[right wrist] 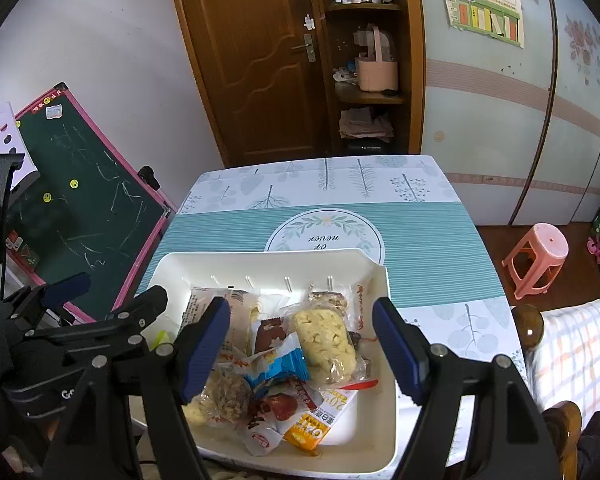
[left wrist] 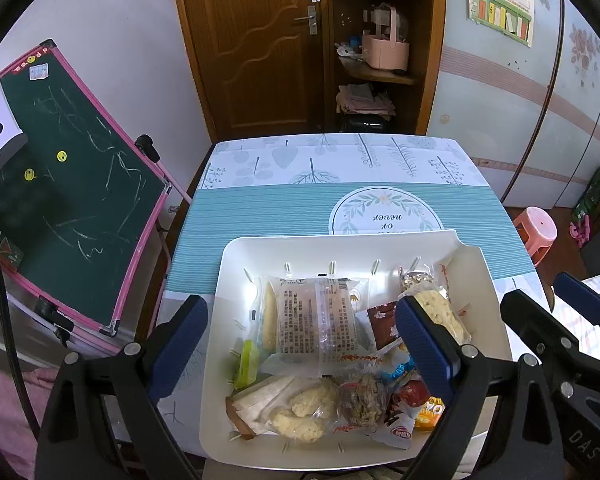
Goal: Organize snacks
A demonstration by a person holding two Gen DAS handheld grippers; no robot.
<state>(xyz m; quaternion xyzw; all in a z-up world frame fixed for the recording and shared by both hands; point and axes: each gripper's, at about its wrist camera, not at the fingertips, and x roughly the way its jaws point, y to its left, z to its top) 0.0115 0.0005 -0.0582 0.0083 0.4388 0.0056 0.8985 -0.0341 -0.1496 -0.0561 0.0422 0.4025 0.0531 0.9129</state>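
A white plastic bin stands on the near part of the table, full of wrapped snacks. Among them are a clear-wrapped cake with printed text, a pale rice-crisp bar, a blue wrapper, an orange packet and a green candy. My left gripper is open and empty above the bin's left part. My right gripper is open and empty above the bin's middle. The right gripper's fingers show at the right of the left wrist view.
The table has a teal and leaf-print cloth. A green chalkboard with a pink frame leans at the left. A pink stool stands on the floor at the right. A wooden door and shelves are behind the table.
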